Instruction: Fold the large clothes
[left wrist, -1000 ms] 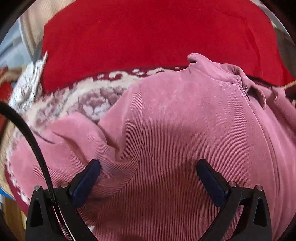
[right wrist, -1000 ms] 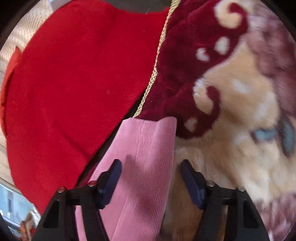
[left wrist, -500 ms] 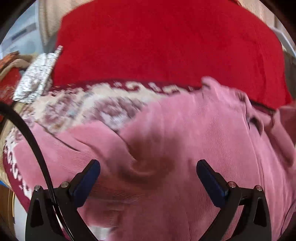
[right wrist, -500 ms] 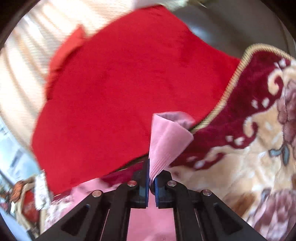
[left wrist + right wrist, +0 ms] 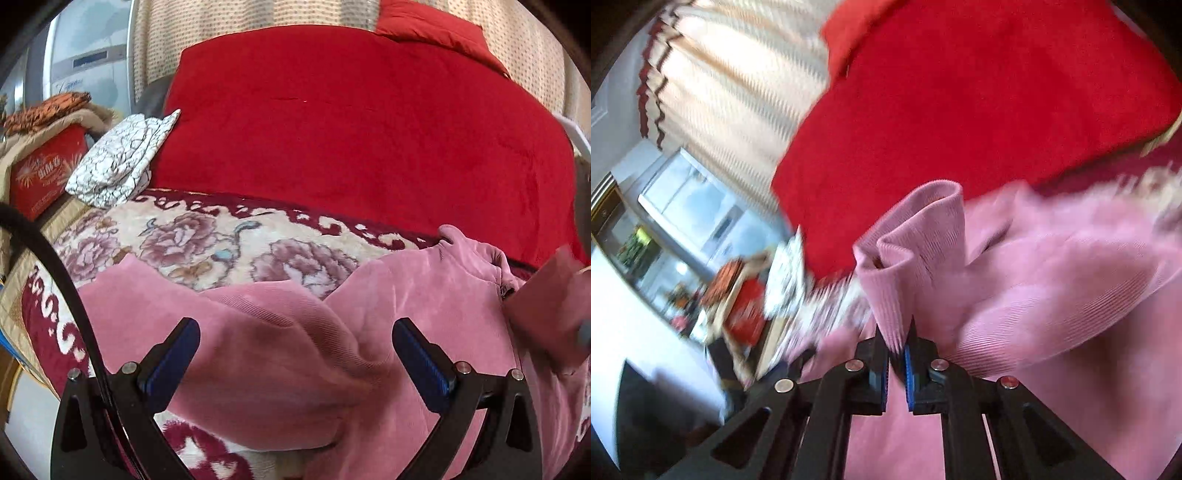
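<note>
A pink ribbed corduroy garment is spread over a floral plush blanket, below a red velvet cover. The left gripper is held wide open above it, cloth filling the gap from 6 to 3 o'clock. The right gripper is clamped on a ribbed cuff, probably a sleeve end, rising toward 12 o'clock; the view is blurred.

Beyond the rumpled pink garment, the floral blanket lies open for a gripper, bounded by the red quilt behind and a patterned white bundle leftward.
</note>
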`<state>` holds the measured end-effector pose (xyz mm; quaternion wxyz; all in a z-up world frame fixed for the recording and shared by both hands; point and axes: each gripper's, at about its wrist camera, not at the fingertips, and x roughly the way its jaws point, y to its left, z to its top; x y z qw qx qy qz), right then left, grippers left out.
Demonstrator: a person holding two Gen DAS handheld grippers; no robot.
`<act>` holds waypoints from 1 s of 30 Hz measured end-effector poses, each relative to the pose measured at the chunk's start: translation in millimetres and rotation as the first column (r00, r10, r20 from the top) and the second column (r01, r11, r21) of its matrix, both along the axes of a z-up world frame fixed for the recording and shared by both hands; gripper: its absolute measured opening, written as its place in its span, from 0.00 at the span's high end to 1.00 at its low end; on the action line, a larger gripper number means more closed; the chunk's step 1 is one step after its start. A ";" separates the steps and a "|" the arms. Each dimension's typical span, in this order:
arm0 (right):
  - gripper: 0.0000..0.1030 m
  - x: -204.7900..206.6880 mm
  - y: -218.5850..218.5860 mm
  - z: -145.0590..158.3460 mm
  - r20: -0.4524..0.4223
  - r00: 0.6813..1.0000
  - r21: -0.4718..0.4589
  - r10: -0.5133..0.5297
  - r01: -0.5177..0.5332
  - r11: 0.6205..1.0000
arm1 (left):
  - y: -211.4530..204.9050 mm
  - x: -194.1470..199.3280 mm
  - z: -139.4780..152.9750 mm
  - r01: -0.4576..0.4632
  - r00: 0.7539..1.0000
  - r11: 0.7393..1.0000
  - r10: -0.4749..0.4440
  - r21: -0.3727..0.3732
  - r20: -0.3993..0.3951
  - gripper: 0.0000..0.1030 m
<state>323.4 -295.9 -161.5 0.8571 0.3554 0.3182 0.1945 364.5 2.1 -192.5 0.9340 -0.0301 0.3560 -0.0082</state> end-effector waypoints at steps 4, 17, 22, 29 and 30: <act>0.28 0.5 24.7 -34.9 -0.080 0.993 0.018 0.088 -0.087 0.996 | 7.4 0.9 -10.4 0.063 0.996 0.992 -0.070 -0.110 -0.062 0.00; 0.65 -72.6 -111.6 -48.4 0.004 0.896 -0.179 -0.444 0.438 0.881 | -89.3 -9.6 -34.0 0.404 0.879 0.875 -0.452 -0.266 -0.153 0.17; 0.63 -71.5 -143.1 -59.2 -0.006 0.832 -0.099 -0.554 0.551 0.829 | -127.3 -6.2 -54.7 0.427 0.825 0.849 -0.507 -0.312 -0.249 0.17; 0.62 -48.0 -151.0 -71.9 -0.069 0.903 -0.038 -0.423 0.422 0.906 | -147.6 1.6 -58.7 0.441 0.810 0.802 -0.549 -0.403 -0.206 0.65; 0.62 -46.2 -143.9 -69.7 -0.056 0.917 -0.043 -0.396 0.394 0.918 | -148.3 2.9 -58.5 0.443 0.813 0.804 -0.546 -0.396 -0.200 0.77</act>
